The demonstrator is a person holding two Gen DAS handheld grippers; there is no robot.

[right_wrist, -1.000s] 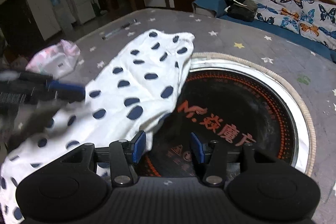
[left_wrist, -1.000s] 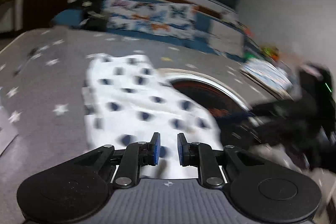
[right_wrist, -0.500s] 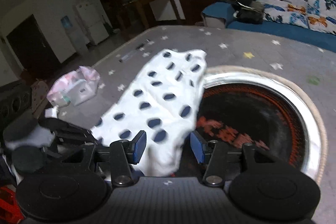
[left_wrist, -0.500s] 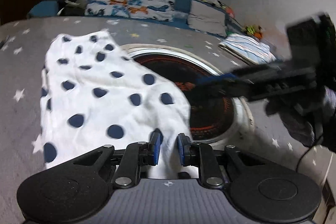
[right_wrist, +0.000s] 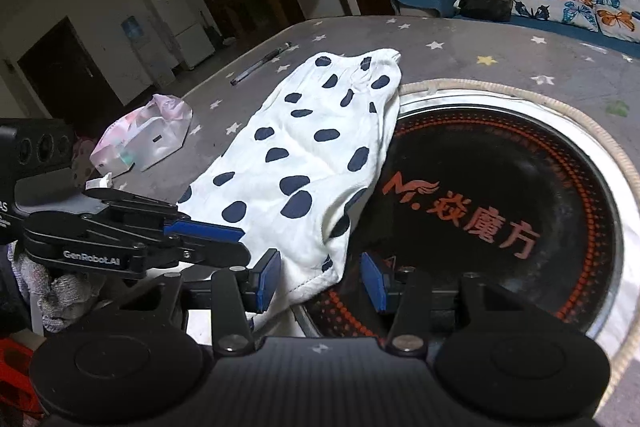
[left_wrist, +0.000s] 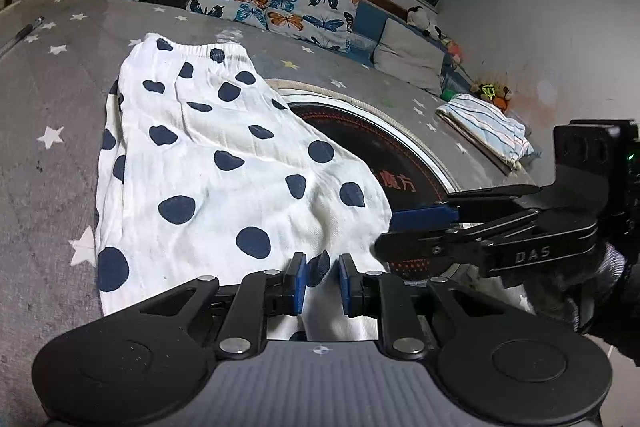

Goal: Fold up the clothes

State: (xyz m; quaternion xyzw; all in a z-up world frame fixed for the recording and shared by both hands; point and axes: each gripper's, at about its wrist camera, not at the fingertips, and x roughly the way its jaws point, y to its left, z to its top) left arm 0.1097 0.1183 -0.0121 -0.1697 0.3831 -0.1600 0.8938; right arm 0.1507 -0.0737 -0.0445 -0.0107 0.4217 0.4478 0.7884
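The left gripper [left_wrist: 322, 283] pinches the spotted garment's [left_wrist: 224, 163] near hem. Only the right view shows the right gripper [right_wrist: 320, 281] unclenched astride the hem's corner, a pink bag [right_wrist: 140, 139] beyond its left finger.

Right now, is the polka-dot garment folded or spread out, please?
Spread out: the polka-dot garment lies flat and lengthwise across the table, no fold visible.

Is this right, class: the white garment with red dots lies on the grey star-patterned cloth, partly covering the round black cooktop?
Not quite. The dots on the white garment are dark navy blue, not red, as the right wrist view shows clearly. The rest stands: it lies on the grey star-patterned cloth and partly covers the round black cooktop.
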